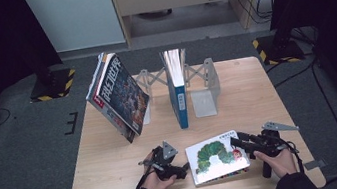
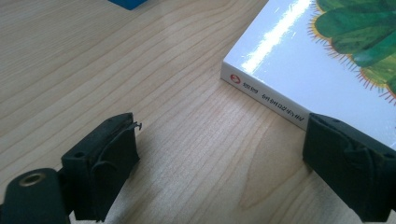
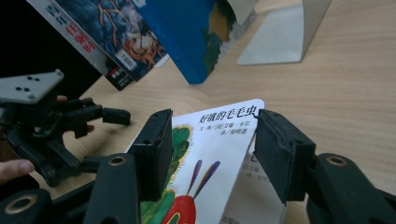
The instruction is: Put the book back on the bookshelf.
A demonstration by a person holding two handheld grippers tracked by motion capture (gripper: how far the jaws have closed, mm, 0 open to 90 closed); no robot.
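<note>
A white picture book [image 1: 216, 158] with a green caterpillar on its cover lies flat near the table's front edge. My left gripper [image 1: 180, 168] rests on the wood just left of the book, jaws open. In the left gripper view the book's spine corner [image 2: 261, 93] lies ahead of the left gripper [image 2: 219, 140], beside the right-hand jaw and apart from it. My right gripper [image 1: 236, 141] reaches in from the book's right side. In the right gripper view the right gripper [image 3: 210, 135] stands open over the book's cover [image 3: 210, 158], whose far corner with printed title lies between the pads and looks slightly raised.
At the back of the table [image 1: 257, 91] a metal expanding bookend rack [image 1: 204, 94] holds a blue book [image 1: 177, 93] upright. Several magazines [image 1: 119, 97] lean against its left end. Bare wood lies between the rack and the picture book.
</note>
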